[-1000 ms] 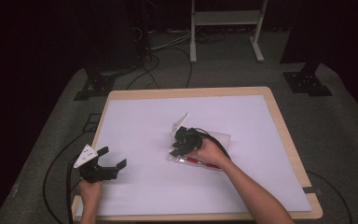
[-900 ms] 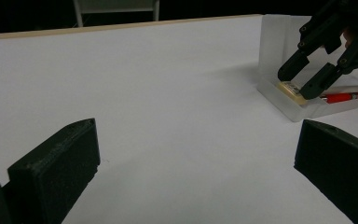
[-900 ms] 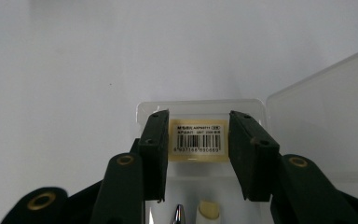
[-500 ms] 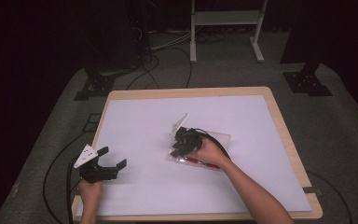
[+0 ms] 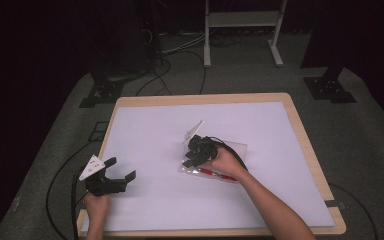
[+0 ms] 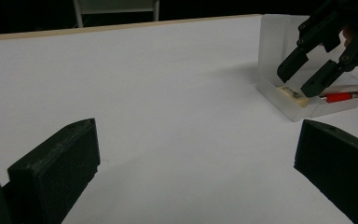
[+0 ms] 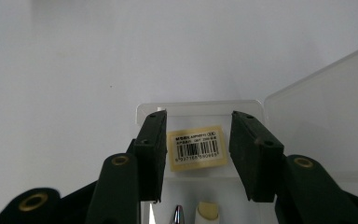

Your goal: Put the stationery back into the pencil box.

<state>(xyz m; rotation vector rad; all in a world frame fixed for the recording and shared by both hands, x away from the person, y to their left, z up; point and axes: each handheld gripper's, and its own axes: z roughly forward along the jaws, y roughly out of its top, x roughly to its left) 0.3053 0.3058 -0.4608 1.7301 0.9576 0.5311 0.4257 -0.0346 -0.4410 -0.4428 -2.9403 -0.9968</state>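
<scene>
Inside the clear plastic pencil case [image 7: 200, 140], a yellowish sticker [image 7: 197, 148] carries a barcode with a row of digits beneath it and a line of small print above; the print is too fine to read with any certainty. Below the sticker, in the right gripper view, the metal tip of a pen [image 7: 179, 215] and the rounded end of a cream-coloured object [image 7: 207, 212] lie side by side. The case sits open near the middle of the white table [image 5: 145, 135], its lid [image 6: 279, 32] standing upright at the far side.

The right gripper [image 7: 197, 154] points down into the case, its jaws parted on either side of the sticker and closed on nothing. In the left gripper view a red pen [image 6: 347, 97] lies along the case floor, just beside those jaws. The right hand [image 5: 225, 162] reaches forward over the case, forearm angled in from the lower right.

The left gripper [image 5: 114, 172] rests low near the table's near-left corner, well apart from the case, its jaws spread wide and empty. The left hand [image 5: 97, 204] holds it from behind, jaws aimed across the table toward the case.
</scene>
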